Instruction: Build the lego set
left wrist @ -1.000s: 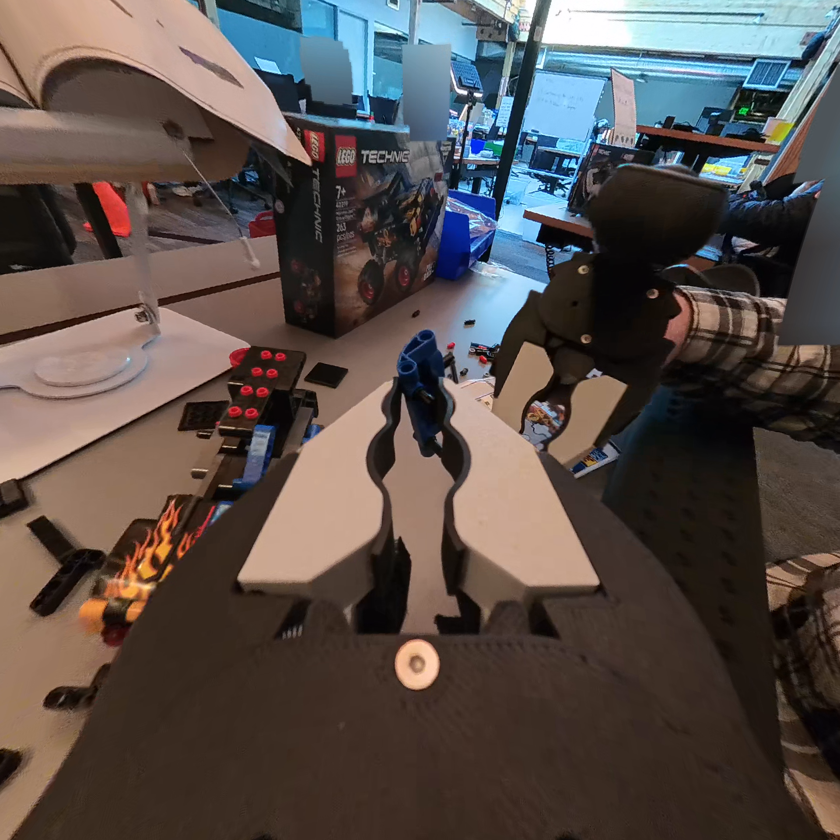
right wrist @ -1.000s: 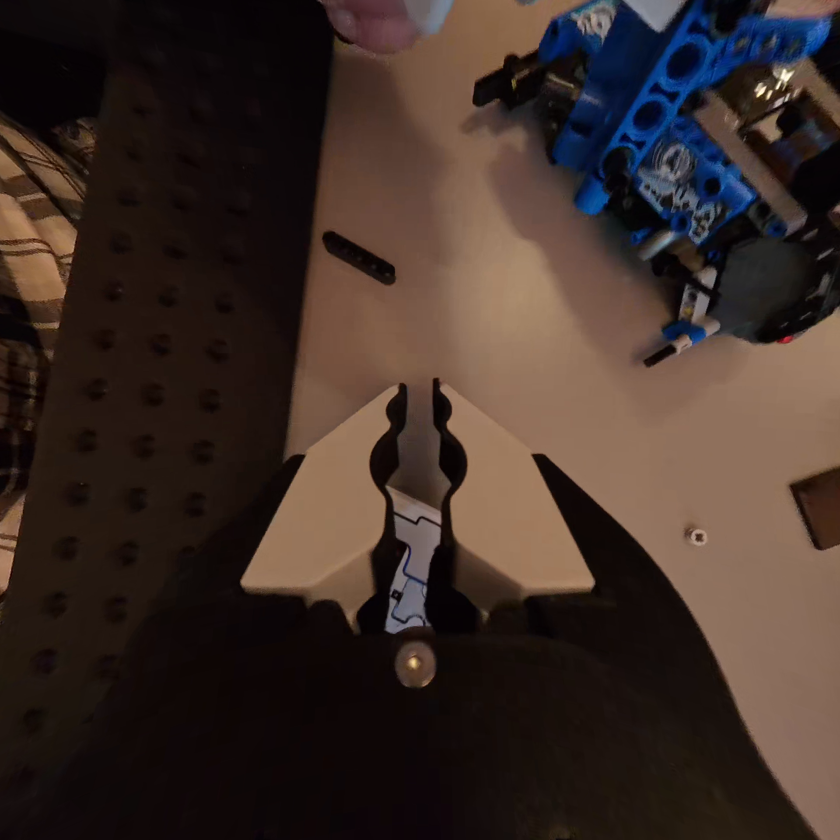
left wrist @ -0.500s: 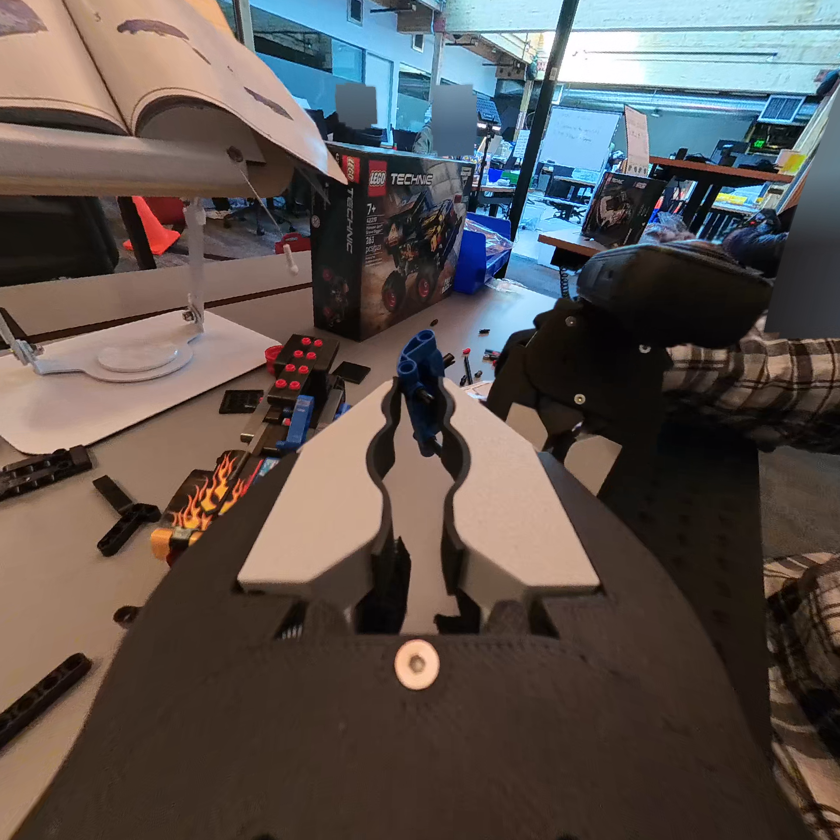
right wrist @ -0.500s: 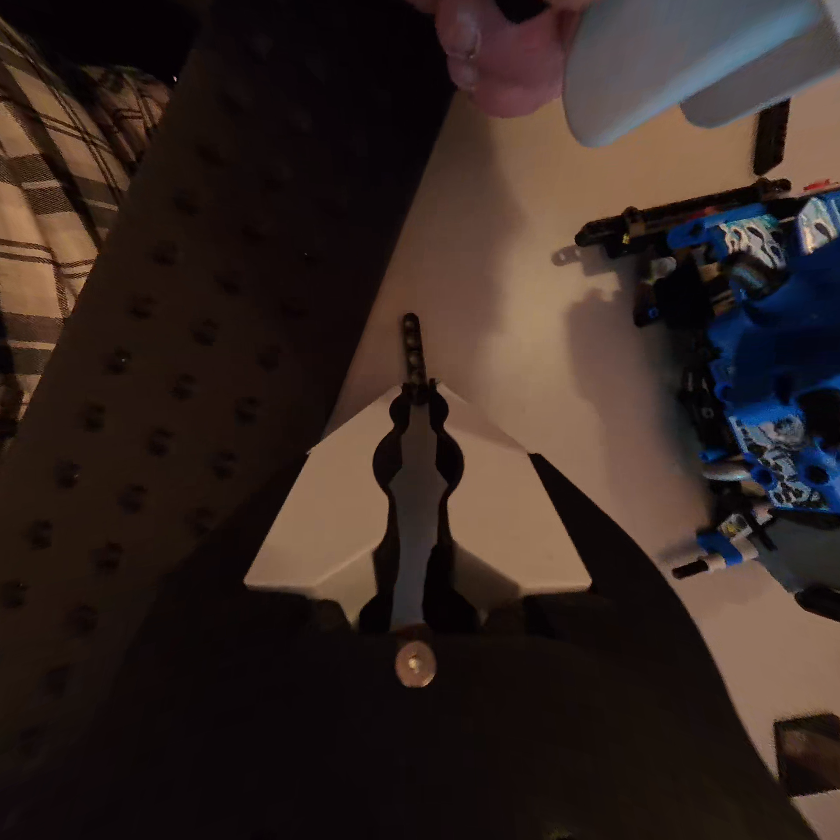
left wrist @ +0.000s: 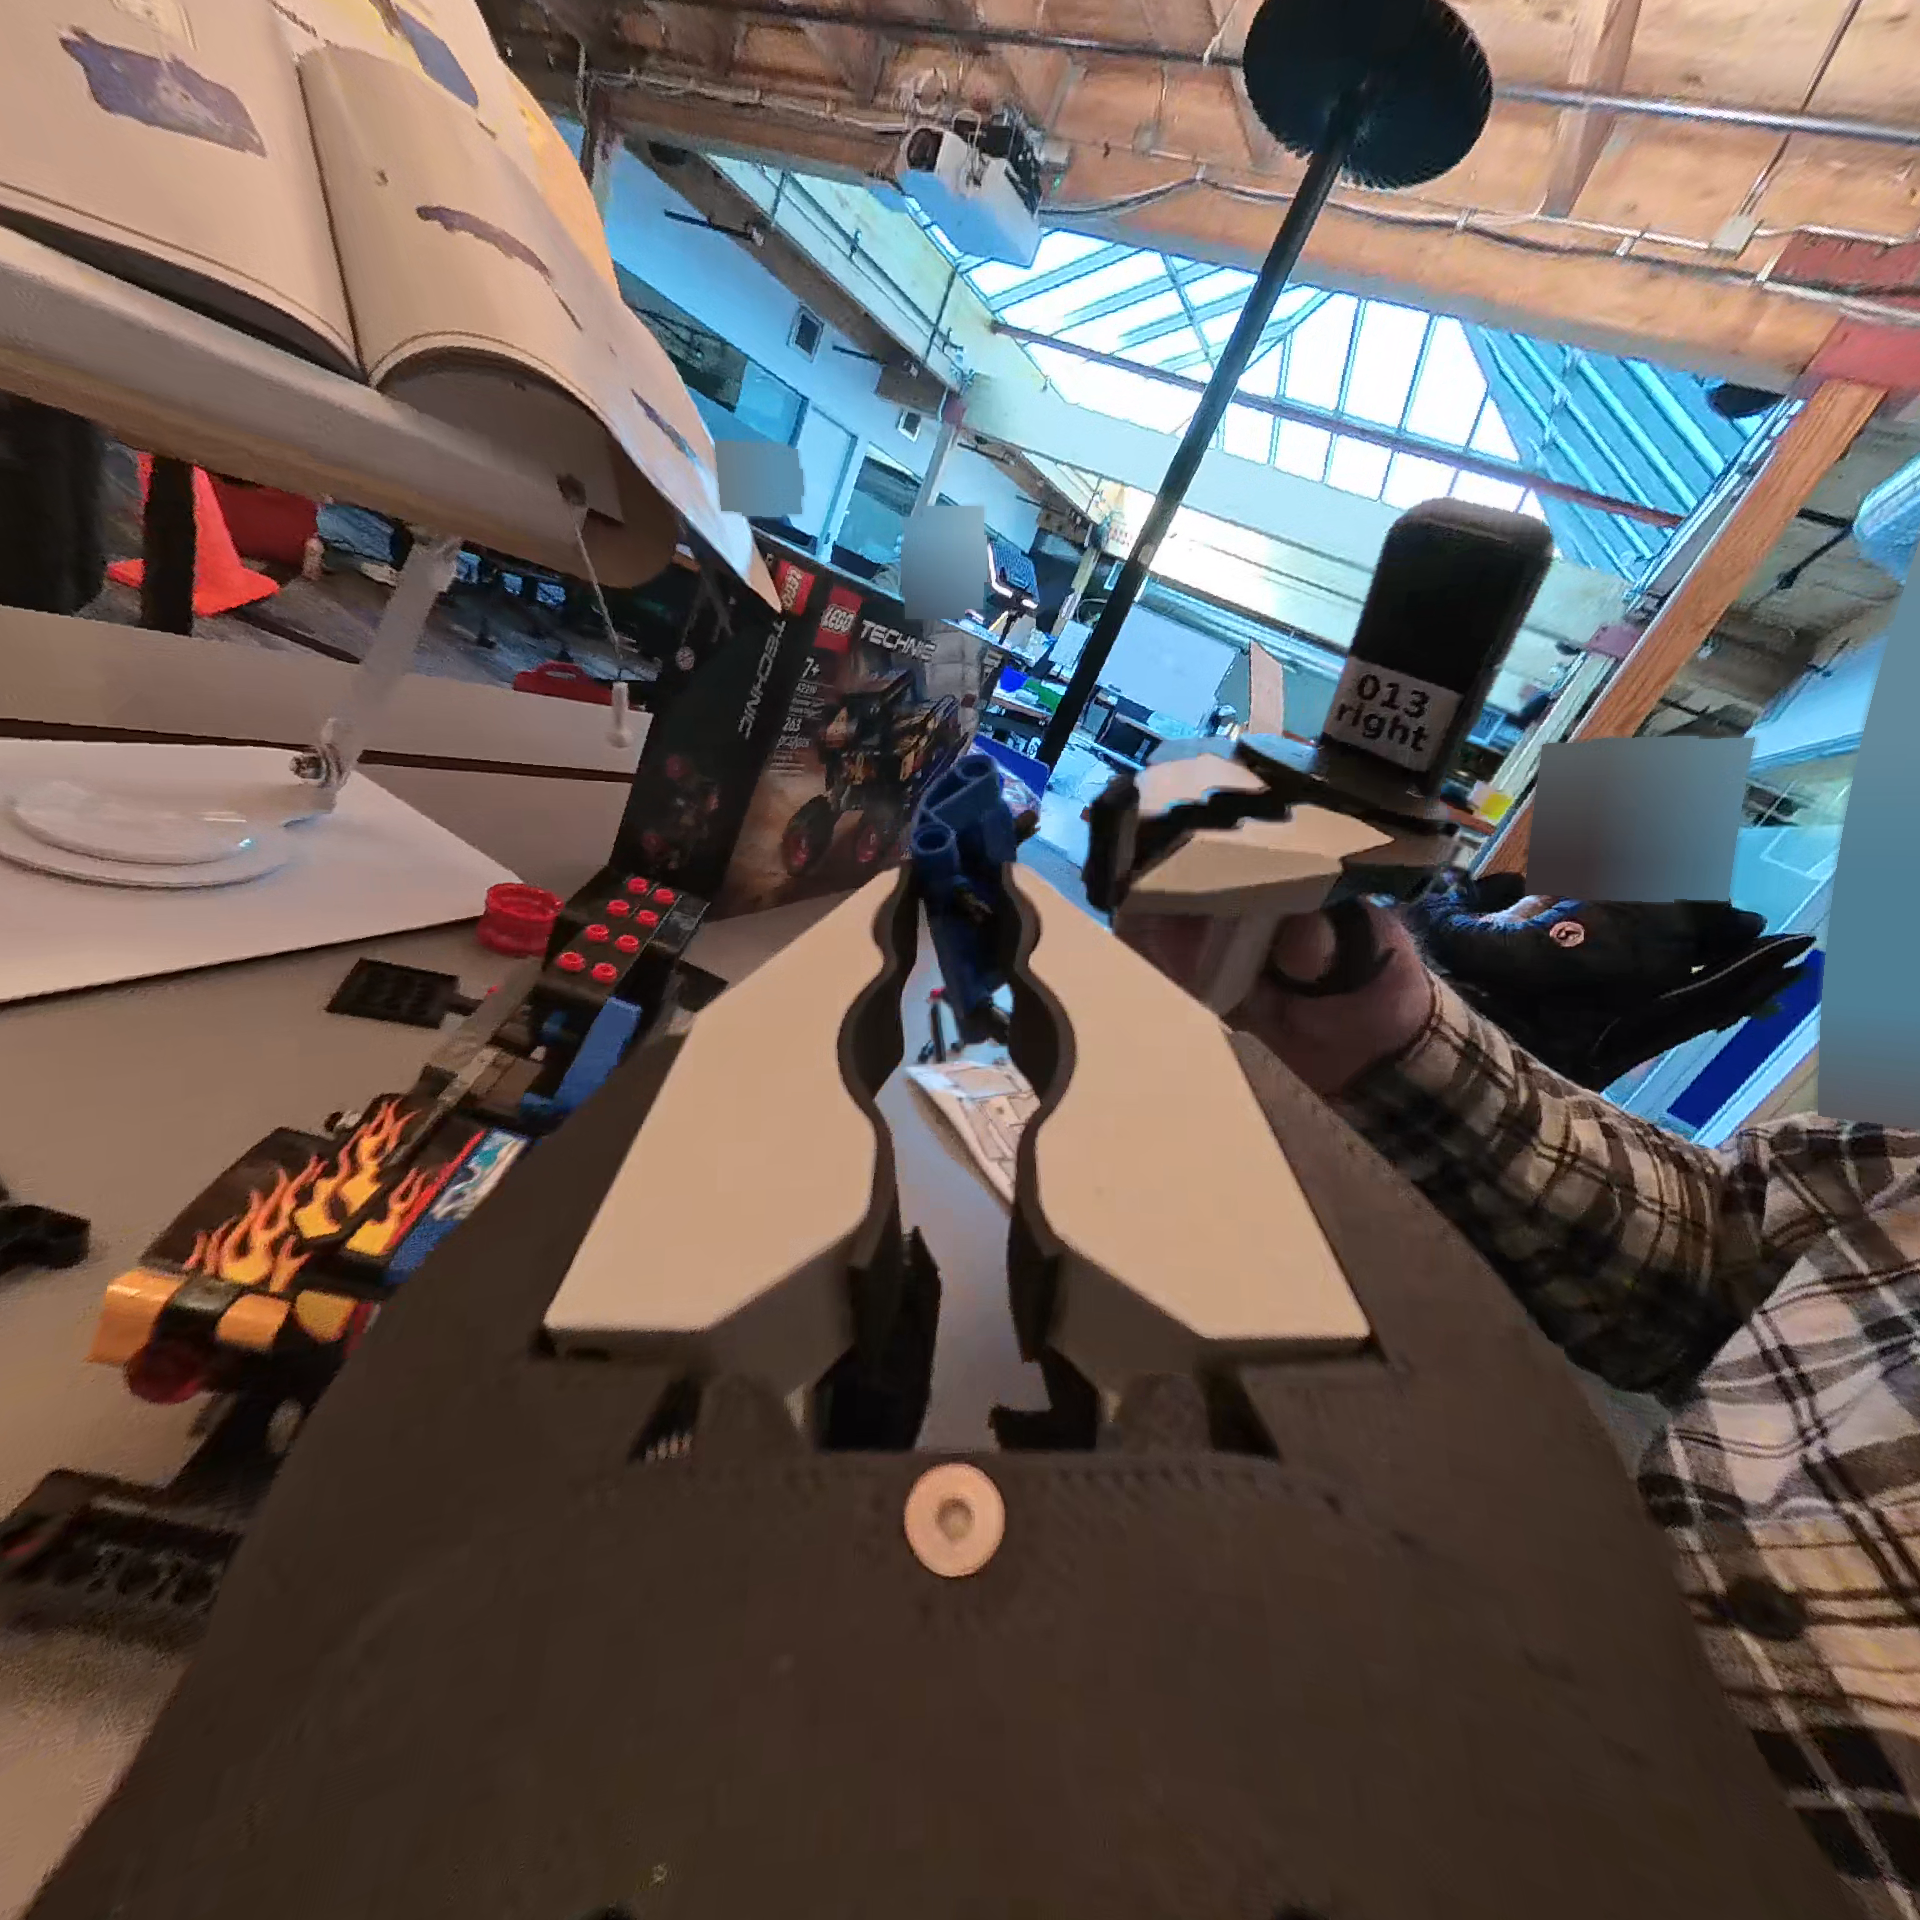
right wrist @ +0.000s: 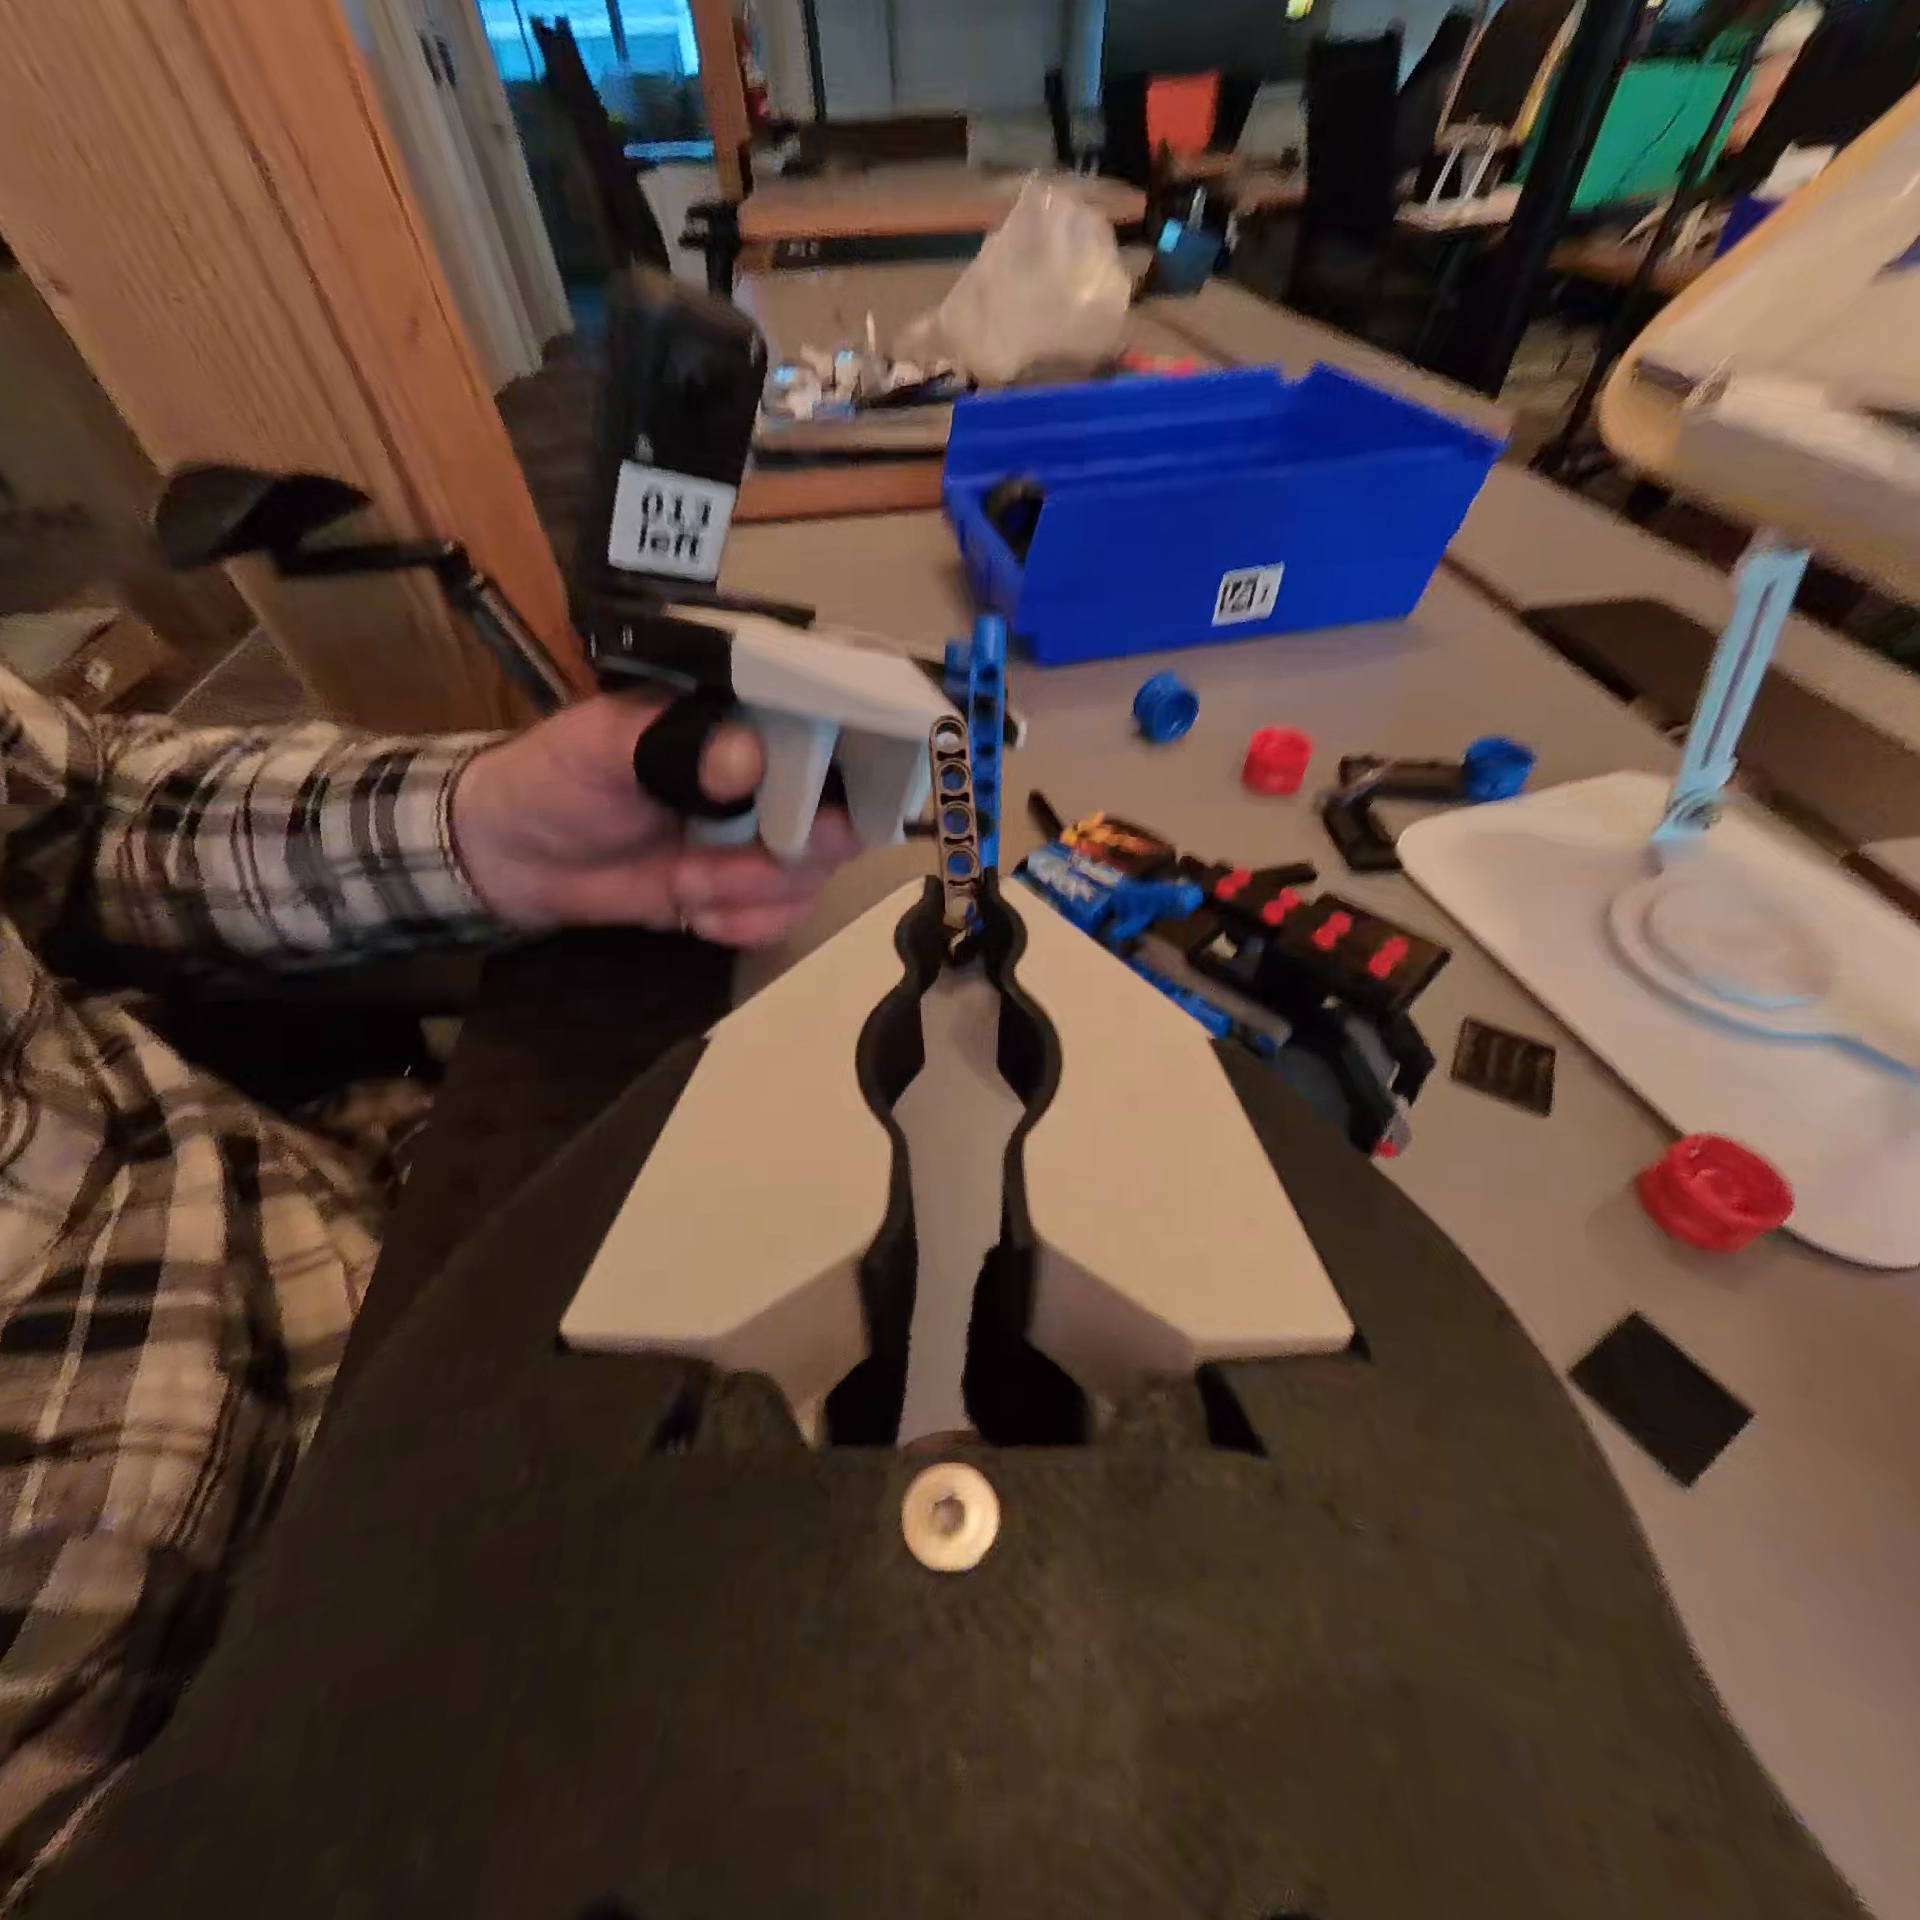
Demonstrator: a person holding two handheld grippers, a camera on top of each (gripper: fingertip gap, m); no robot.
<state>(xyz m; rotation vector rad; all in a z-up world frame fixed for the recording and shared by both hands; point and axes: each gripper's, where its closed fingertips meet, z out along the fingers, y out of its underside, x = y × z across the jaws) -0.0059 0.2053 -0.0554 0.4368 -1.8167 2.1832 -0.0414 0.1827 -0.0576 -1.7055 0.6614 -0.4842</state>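
Now blue piece between left claw tips

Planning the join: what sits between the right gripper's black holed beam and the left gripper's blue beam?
Nothing: in the right wrist view the black beam stands directly before the blue beam.

The left gripper is lifted up above the tabletop and tips upward. Its 2 grey fingers are squeezed close at the tips and pinch a blue piece. A hand in a checked sleeve holds its handle from below, with 1 finger through a black loop.

The right gripper is also lifted, close to the left one. Its 2 fingers are nearly together and pinch the bottom end of a thin black piece with holes, which stands up straight. The right hand, in the same checked sleeve, grips its handle from underneath.
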